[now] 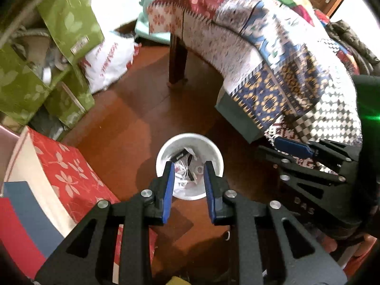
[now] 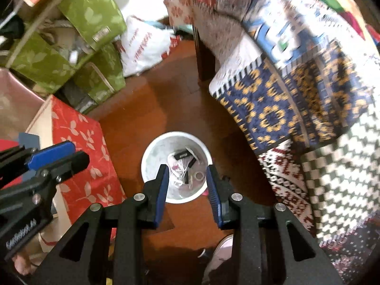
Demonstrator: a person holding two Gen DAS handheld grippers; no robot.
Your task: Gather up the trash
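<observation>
We look down on a reddish-brown wooden floor [image 1: 133, 123] crowded on every side. To our left stand green leaf-print boxes [image 1: 68, 16] stacked open, a red box with white flowers [image 1: 68, 166] nearer us, and a white plastic bag with red lettering [image 1: 111, 57] against the far wall. To our right a patchwork blanket [image 1: 273, 54] in red, blue, gold and checkered panels drapes over a piece of furniture whose dark wooden leg [image 1: 178, 59] meets the floor. In the middle of the bare floor sits a white trash bin [image 1: 163, 152], upright and open, holding a heap of white wrappers, dark scraps and a small roll of tape [image 2: 199, 175]. Our left gripper [image 1: 188, 168] hangs directly above the bin, its blue-padded fingers spread apart with nothing between them, the bin's mouth showing through the gap. Our right gripper [image 2: 187, 173] hangs over the same bin from slightly to the right, its jaws likewise spread and empty. Each gripper shows at the edge of the other's view, side by side, near but apart. Both views are somewhat blurred, the blanket most of all.
</observation>
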